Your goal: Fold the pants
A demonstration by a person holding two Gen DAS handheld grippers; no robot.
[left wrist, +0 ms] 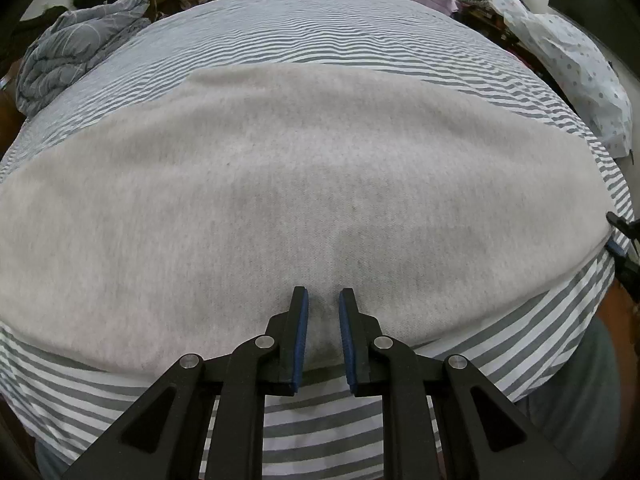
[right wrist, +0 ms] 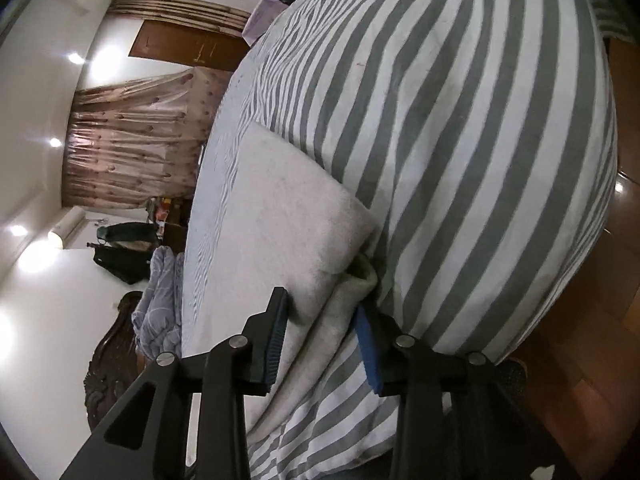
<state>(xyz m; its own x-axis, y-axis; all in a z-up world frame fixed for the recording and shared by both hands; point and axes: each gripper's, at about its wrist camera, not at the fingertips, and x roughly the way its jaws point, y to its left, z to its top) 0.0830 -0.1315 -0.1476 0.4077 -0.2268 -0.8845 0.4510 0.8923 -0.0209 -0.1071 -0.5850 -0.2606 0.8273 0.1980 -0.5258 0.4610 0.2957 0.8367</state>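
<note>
Light grey pants (left wrist: 304, 184) lie flat in a wide band across the grey-and-white striped bed (left wrist: 320, 28). My left gripper (left wrist: 323, 294) hovers over the near edge of the pants, jaws slightly apart, with nothing between them. My right gripper (right wrist: 322, 300) is open around the right end of the pants (right wrist: 280, 216), where layers of cloth show at the corner; the fingers straddle the edge without pinching it. The right gripper's fingertips (left wrist: 616, 232) show at the far right of the left wrist view.
A crumpled grey duvet (left wrist: 76, 44) lies at the bed's far left. Piled bedding and a dotted cloth (left wrist: 576, 64) sit at the far right. Wooden floor (right wrist: 592, 320) runs beside the bed. Curtains (right wrist: 136, 140) and a carved headboard (right wrist: 112, 352) show beyond.
</note>
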